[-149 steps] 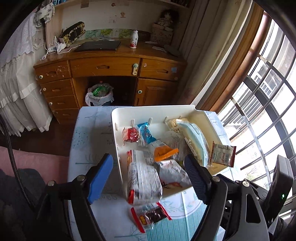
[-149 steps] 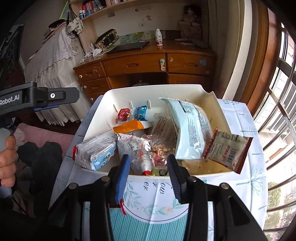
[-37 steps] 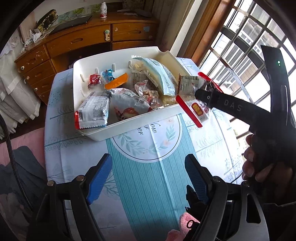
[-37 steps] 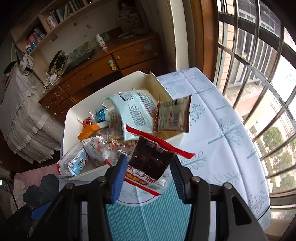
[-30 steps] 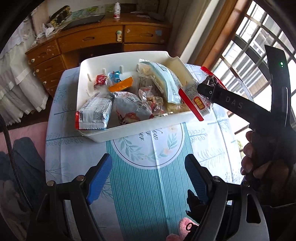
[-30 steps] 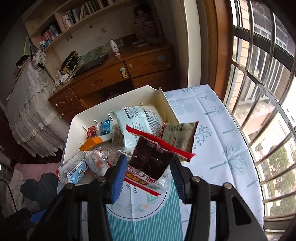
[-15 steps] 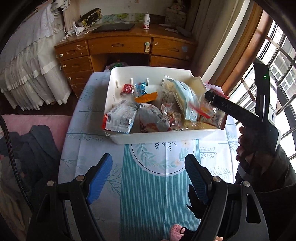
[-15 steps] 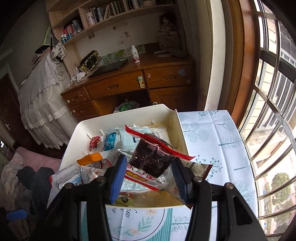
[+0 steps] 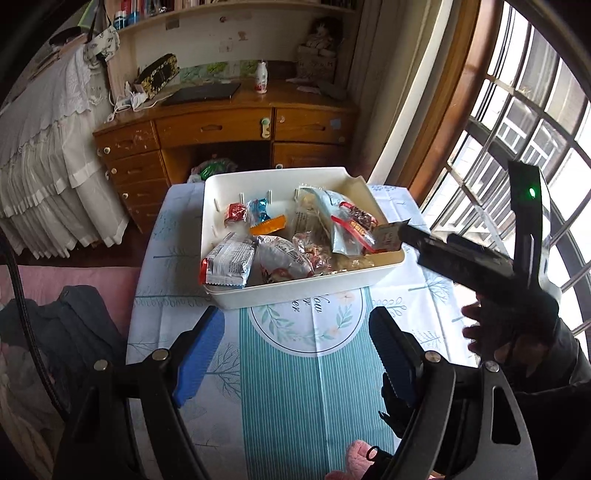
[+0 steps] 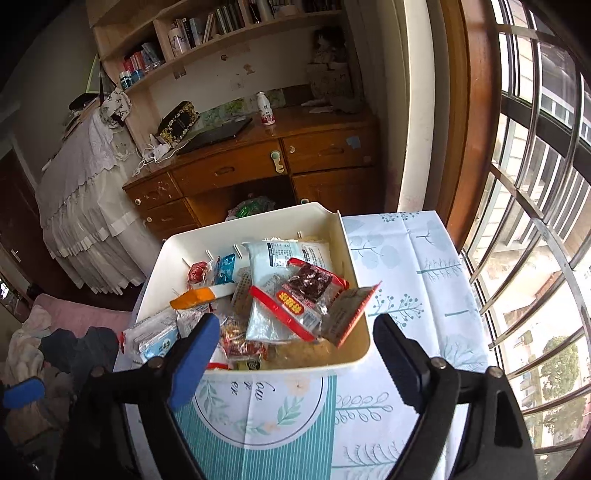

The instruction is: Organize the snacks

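Cloth: a white and teal tablecloth (image 10: 399, 258) with tree and leaf prints covers the worktop (image 9: 173, 243).
Bin: a white plastic bin (image 10: 354, 273) stands on the cloth, towards the far end of the worktop.
Snacks: packets lie heaped in the bin; a red-edged clear packet of dark pieces (image 10: 303, 291) lies on top of a pale blue bag (image 10: 269, 266), with a brown packet (image 10: 347, 314) leaning on the bin's right wall beside it.
Other packets: an orange wrapper (image 10: 194, 297) and a small red sweet (image 10: 197, 273) sit towards the left.
Room: a wooden desk (image 9: 221, 129) with drawers stands beyond the worktop, a white bottle (image 9: 261, 77) on it; a bookshelf (image 10: 221, 26) hangs above, and a barred window (image 10: 535, 221) fills the right side.
Bed: white frilled bedding (image 9: 48, 166) lies on the left.
Left gripper (image 9: 291, 354): tilted down over the near part of the cloth, jaws apart, nothing between them.
Right gripper (image 10: 291, 350): tilted down above the bin's near edge; its jaws have just been opening and stand wide with nothing clamped, the red-edged packet lying loose in the bin beyond them.
Hand (image 9: 517, 332): a dark-sleeved hand holds the right gripper's handle at the worktop's right side.
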A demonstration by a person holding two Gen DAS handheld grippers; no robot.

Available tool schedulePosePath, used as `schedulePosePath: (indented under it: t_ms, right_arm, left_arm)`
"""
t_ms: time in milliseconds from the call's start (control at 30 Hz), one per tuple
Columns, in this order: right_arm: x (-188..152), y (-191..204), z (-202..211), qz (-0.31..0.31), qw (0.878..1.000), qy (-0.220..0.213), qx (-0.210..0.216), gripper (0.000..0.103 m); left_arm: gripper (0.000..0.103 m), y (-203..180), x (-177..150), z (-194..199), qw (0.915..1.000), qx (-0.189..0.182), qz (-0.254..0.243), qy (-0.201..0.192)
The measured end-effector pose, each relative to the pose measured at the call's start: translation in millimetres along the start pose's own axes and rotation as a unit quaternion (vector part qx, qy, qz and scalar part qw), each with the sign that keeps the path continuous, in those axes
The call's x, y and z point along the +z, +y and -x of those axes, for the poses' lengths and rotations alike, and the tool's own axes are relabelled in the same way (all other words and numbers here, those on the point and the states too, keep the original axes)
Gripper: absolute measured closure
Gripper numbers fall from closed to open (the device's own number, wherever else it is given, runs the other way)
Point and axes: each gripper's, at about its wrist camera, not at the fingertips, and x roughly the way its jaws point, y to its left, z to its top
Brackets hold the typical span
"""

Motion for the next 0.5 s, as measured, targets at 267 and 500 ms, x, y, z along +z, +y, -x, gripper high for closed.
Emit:
schedulePosePath:
  t_ms: [267,500]
  right_arm:
    - [-56.8,2.9,80.9,0.013,1.000,0.008,-0.013,0.008]
    - [-106.1,15.7,146.4,0.020,0.999,0.030,-0.005,0.007]
  left_arm:
    - [0.024,21.1,-31.8,53.9,0.9994,-0.019,0.023,-0.017]
    - [0.024,23.3,-61.0,73.4,0.9985,-0.026,0.048,0.005]
